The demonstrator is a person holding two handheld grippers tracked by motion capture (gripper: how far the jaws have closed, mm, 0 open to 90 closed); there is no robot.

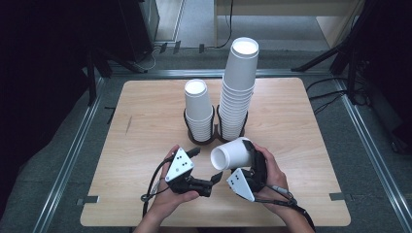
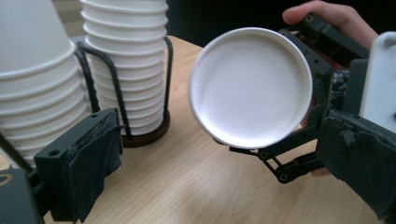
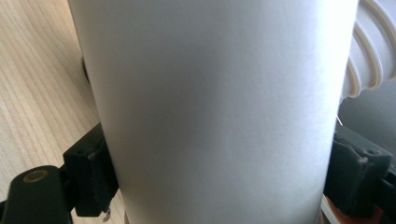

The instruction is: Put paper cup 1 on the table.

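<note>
Above the pale woodgrain surface [image 1: 145,126], the right gripper [image 1: 246,171] clamps a smooth white paper cup [image 1: 232,153] sideways, its round mouth facing the left gripper [image 1: 206,165], whose padded jaws stand apart, beside ribbed cup stacks [image 1: 238,92].

Table [image 1: 145,107]: two-ring rack [image 1: 215,127] at 12 o'clock of centre. Short stack [image 1: 198,109] in left ring, tall stack [image 1: 238,90] in right ring, touching side by side. Single cup [image 1: 232,154] on side at 6 o'clock of rack, mouth toward 9 o'clock.
</note>
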